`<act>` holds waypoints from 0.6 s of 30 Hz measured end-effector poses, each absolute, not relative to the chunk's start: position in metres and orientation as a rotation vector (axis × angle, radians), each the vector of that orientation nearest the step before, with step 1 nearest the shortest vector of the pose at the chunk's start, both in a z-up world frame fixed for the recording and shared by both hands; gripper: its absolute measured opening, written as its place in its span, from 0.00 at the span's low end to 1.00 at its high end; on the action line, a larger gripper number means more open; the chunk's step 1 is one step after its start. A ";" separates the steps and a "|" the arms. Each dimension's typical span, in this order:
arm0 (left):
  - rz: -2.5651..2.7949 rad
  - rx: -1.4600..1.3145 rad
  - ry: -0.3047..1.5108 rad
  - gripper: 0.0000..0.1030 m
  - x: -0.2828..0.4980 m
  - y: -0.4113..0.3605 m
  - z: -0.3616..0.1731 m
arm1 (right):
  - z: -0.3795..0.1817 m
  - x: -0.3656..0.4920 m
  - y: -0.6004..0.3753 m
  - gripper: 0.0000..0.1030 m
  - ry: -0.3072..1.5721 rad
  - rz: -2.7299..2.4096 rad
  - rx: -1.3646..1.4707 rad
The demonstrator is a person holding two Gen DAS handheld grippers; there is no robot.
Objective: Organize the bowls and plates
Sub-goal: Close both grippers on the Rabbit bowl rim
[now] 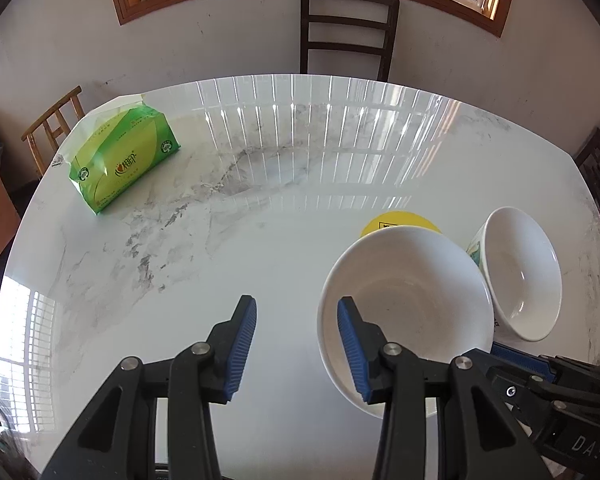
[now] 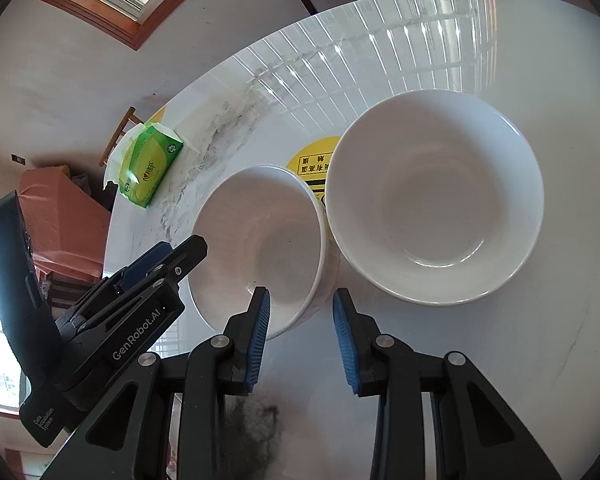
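Two white bowls sit side by side on my marble worktop point(image 1: 260, 240), near a yellow disc point(image 2: 312, 156). My left gripper point(image 1: 296, 344) straddles the near bowl's point(image 1: 404, 304) rim, fingers parted, not pressing. My right gripper point(image 2: 302, 340) straddles its other side, open, far bowl point(image 2: 434, 196) beyond.

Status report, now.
Left hand-held gripper open, right hand-held gripper open, both astride near bowl rim. Second bowl close beside. Yellow disc behind bowls.
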State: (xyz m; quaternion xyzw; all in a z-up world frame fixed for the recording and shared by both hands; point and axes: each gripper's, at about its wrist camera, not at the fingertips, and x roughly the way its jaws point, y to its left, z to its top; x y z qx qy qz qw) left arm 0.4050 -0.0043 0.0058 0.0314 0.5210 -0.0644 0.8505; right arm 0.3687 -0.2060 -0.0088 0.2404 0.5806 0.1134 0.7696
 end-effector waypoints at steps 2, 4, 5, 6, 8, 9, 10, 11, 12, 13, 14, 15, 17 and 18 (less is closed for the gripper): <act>-0.135 0.065 1.101 0.42 0.406 -0.004 0.003 | -0.011 0.370 -0.203 0.31 1.262 0.235 0.511; -0.137 0.065 1.105 0.42 0.407 -0.005 0.000 | -0.014 0.371 -0.202 0.31 1.270 0.234 0.505; -0.135 0.064 1.105 0.42 0.408 -0.005 -0.001 | -0.015 0.371 -0.201 0.31 1.273 0.231 0.506; -0.133 0.062 1.105 0.42 0.408 -0.004 -0.002 | -0.016 0.372 -0.201 0.31 1.272 0.227 0.504; -0.139 0.046 1.110 0.42 0.410 -0.002 -0.004 | -0.017 0.373 -0.198 0.31 1.274 0.222 0.494; -0.139 0.037 1.111 0.42 0.410 -0.001 -0.005 | -0.018 0.373 -0.198 0.31 1.275 0.218 0.493; -0.137 0.030 1.113 0.42 0.411 -0.001 -0.006 | -0.019 0.374 -0.198 0.31 1.278 0.216 0.490; -0.136 0.020 1.120 0.42 0.412 -0.001 -0.008 | -0.020 0.375 -0.199 0.31 1.281 0.214 0.488; -0.143 0.007 1.129 0.42 0.413 0.000 -0.011 | -0.021 0.375 -0.200 0.31 1.284 0.213 0.487; -0.150 -0.003 1.138 0.42 0.414 0.000 -0.013 | -0.022 0.376 -0.200 0.30 1.288 0.213 0.489; -0.151 -0.010 1.143 0.42 0.414 0.001 -0.015 | -0.024 0.376 -0.200 0.30 1.293 0.212 0.491; -0.151 -0.013 1.146 0.42 0.414 0.001 -0.017 | -0.025 0.377 -0.200 0.30 1.297 0.211 0.489; -0.165 -0.012 1.147 0.42 0.413 -0.001 -0.019 | -0.027 0.378 -0.199 0.29 1.301 0.210 0.485; -0.173 -0.015 1.152 0.42 0.413 -0.002 -0.021 | -0.028 0.379 -0.199 0.29 1.305 0.211 0.486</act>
